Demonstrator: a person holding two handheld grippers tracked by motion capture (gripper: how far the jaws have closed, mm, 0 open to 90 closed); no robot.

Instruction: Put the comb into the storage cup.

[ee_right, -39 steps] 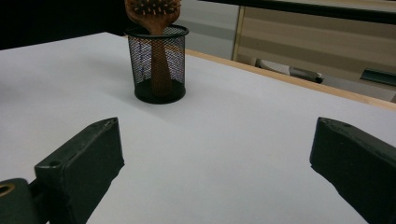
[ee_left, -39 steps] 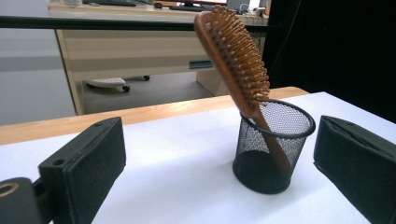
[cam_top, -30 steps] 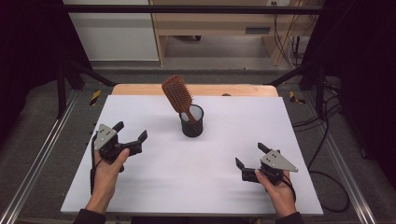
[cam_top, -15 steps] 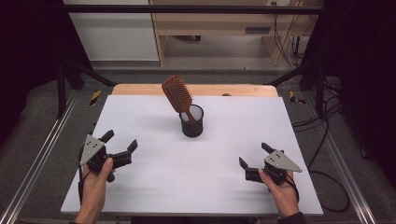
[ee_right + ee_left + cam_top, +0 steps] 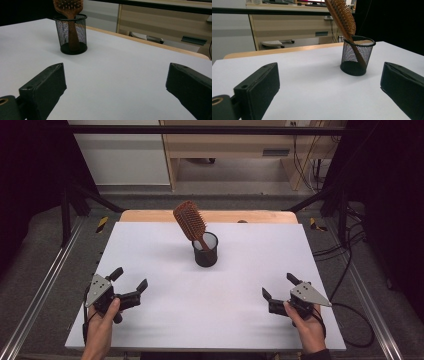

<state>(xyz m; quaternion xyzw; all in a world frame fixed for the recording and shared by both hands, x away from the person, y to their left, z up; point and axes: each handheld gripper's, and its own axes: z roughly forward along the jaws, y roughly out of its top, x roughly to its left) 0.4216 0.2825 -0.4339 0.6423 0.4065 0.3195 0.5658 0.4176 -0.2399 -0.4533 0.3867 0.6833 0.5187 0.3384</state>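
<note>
At the bench's [image 5: 150, 245] centre, the hairbrush [image 5: 189, 221] stands handle-down in the mesh cup [image 5: 205, 250], leaning toward 11 o'clock; your left tongs [image 5: 131, 288] and right tongs [image 5: 277, 293] hover wide open, empty, well apart — apparently nothing left.

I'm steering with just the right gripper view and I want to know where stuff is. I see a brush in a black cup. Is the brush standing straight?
Observer: No, in the high view the hairbrush leans, head tipped toward the far left, handle down in the mesh cup.
Operator: Where's my other gripper?
Observer: The left gripper is at the near left of the white table, jaws open, holding nothing.
Operator: And mine?
Observer: The right gripper sits near the right front edge, open too, well short of the cup.
</note>
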